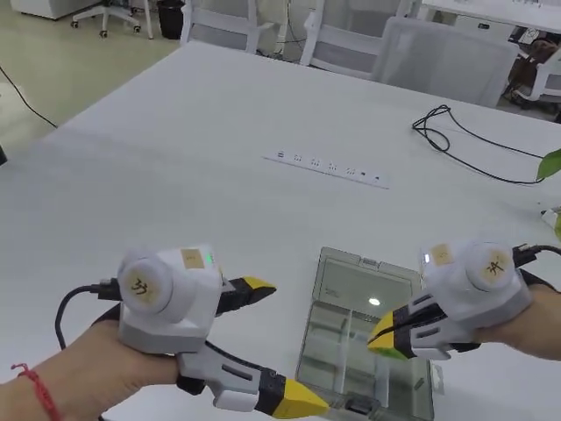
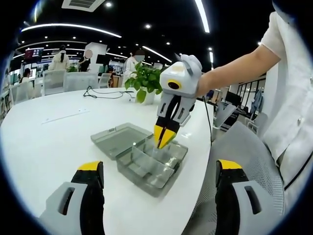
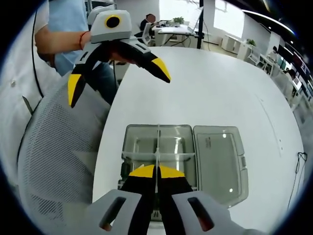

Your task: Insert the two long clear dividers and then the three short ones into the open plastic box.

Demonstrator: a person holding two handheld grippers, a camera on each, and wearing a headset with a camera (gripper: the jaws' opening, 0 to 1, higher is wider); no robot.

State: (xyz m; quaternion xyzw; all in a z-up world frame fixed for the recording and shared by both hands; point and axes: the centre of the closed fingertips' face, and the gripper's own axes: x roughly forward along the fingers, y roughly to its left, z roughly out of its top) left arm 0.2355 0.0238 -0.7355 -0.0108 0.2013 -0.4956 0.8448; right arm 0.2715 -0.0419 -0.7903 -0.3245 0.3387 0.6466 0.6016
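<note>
The left gripper, white and grey with yellow-tipped black jaws, sits closest, at the lower left of the head view. Its jaws are spread wide with nothing between them. They point to the right, and the nearer tip is just beside the near left corner of the smoky clear plastic box. The left hand wraps the gripper body from below, with a red cord around the wrist.

The box lies open on the white table, its flat hinged lid folded back on the far side. One clear partition is seated across the base.

The right gripper hangs over the box's right half, tilted down into it. Its jaws are pinched nearly together on a thin clear divider strip. The strip stands on edge and runs away from the tips down the middle of the base, crossing the seated partition. The right hand grips from the far right.
</note>
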